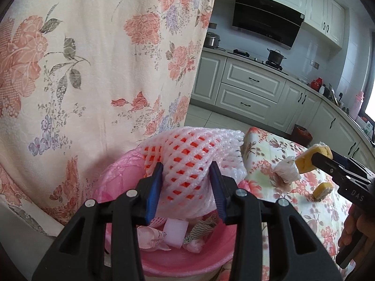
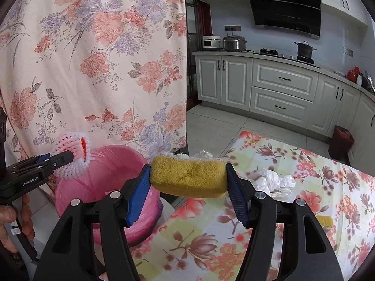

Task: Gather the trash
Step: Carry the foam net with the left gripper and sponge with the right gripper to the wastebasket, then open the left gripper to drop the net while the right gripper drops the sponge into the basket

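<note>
Left tongs: the left gripper (image 1: 186,187) is clenched on a white foam fruit net with an orange lining (image 1: 187,164), held just above the mouth of the pink plastic-lined bin (image 1: 164,260).
Right tongs: the right gripper (image 2: 187,182) grasps a yellow rectangular sponge with a grey scouring top (image 2: 188,175) by its two short ends, out over the near corner of the table.
Bin contents: a white foam block (image 1: 174,233), pink wrappers and a zigzag-patterned wrapper (image 1: 199,228) lie inside.
Edges: the bin stands just beside the edge of the table with the floral cloth (image 2: 304,164); a peach floral curtain (image 1: 93,70) hangs close behind it.
Open room: bare tiled floor (image 2: 222,121) lies between the table's far edge and the pale kitchen cabinets (image 2: 281,89).
Still on the table: a crumpled white plastic bag (image 2: 273,180) near the middle and a second, smaller yellow sponge piece (image 1: 322,190) well apart from the bin.
Only in the left view: the inside of the bin, and the right tool from the side.
Only in the right view: the net's open orange end, the bin's outer wall, and a hand (image 2: 14,220) on the left tool's handle.
Writing: "GenRobot.AI" on the left tool's body; "DAS" on the right tool's body, the rest cut off.
</note>
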The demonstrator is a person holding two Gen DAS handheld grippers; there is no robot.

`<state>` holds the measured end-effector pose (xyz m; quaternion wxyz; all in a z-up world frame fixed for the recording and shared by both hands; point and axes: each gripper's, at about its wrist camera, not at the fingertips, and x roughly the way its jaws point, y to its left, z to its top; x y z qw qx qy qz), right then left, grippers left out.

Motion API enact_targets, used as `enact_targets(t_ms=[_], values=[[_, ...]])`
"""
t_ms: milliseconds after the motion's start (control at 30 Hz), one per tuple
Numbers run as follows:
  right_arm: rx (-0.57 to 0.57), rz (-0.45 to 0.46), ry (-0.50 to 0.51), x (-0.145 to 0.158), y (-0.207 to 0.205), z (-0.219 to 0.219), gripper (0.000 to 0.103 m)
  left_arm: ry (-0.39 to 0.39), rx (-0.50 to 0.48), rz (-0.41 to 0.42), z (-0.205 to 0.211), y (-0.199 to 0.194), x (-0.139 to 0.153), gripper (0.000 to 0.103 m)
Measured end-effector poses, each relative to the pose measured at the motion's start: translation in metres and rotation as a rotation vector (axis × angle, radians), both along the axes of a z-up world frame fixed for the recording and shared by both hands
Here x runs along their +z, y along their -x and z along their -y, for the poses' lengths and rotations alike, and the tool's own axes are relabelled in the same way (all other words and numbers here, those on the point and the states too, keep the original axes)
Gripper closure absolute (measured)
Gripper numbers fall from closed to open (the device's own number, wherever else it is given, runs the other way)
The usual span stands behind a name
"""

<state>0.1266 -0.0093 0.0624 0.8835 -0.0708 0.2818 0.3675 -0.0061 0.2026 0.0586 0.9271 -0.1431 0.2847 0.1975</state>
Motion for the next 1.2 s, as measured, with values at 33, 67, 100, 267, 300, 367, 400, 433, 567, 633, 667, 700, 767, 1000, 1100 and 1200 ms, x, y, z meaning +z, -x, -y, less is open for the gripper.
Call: enact_targets(t_ms=[33, 67, 100, 267, 300, 367, 400, 433, 567, 633, 667, 700, 767, 1000, 1100, 1200], values=[[0.007, 0.002, 0.000, 0.001, 0.001, -0.005, 0.044, 0.003, 0.010, 0.001, -0.004, 0.002, 0.000, 0.063], [0.014, 0.004, 0.000, 0.003, 0.003, -0.010, 0.044, 0.007, 0.020, 0.002, -0.007, 0.005, -0.001, 0.063], [0.022, 0.005, -0.001, 0.004, 0.004, -0.014, 0.044, 0.010, 0.030, 0.002, -0.011, 0.007, -0.001, 0.063], [0.069, 0.012, 0.003, 0.007, 0.014, -0.038, 0.044, 0.018, 0.065, 0.003, -0.024, 0.017, -0.004, 0.061], [0.077, 0.011, 0.003, 0.007, 0.015, -0.043, 0.044, 0.020, 0.069, 0.004, -0.025, 0.018, -0.004, 0.061], [0.095, 0.009, 0.001, 0.008, 0.019, -0.052, 0.044, 0.020, 0.077, 0.004, -0.028, 0.021, -0.005, 0.060], [0.103, 0.011, 0.001, 0.008, 0.020, -0.057, 0.044, 0.021, 0.082, 0.005, -0.030, 0.022, -0.005, 0.060], [0.112, 0.012, 0.002, 0.009, 0.022, -0.062, 0.044, 0.023, 0.087, 0.006, -0.031, 0.023, -0.006, 0.059], [0.140, 0.009, 0.004, 0.008, 0.026, -0.077, 0.044, 0.028, 0.100, 0.009, -0.036, 0.027, -0.007, 0.058], [0.151, 0.001, 0.000, 0.007, 0.027, -0.082, 0.044, 0.029, 0.105, 0.010, -0.037, 0.030, -0.008, 0.058], [0.157, -0.004, -0.002, 0.007, 0.027, -0.085, 0.044, 0.030, 0.107, 0.010, -0.038, 0.031, -0.008, 0.057], [0.165, -0.007, -0.005, 0.006, 0.027, -0.087, 0.043, 0.029, 0.110, 0.011, -0.039, 0.032, -0.009, 0.056], [0.179, -0.008, -0.013, 0.007, 0.028, -0.090, 0.042, 0.029, 0.117, 0.012, -0.040, 0.033, -0.009, 0.050], [0.199, -0.026, -0.015, 0.003, 0.028, -0.101, 0.040, 0.031, 0.139, 0.009, -0.044, 0.036, -0.010, 0.036], [0.210, -0.031, -0.013, 0.002, 0.028, -0.102, 0.033, 0.036, 0.144, 0.010, -0.045, 0.035, -0.010, 0.036], [0.206, -0.026, -0.012, 0.002, 0.028, -0.101, 0.031, 0.037, 0.146, 0.010, -0.045, 0.037, -0.011, 0.036]])
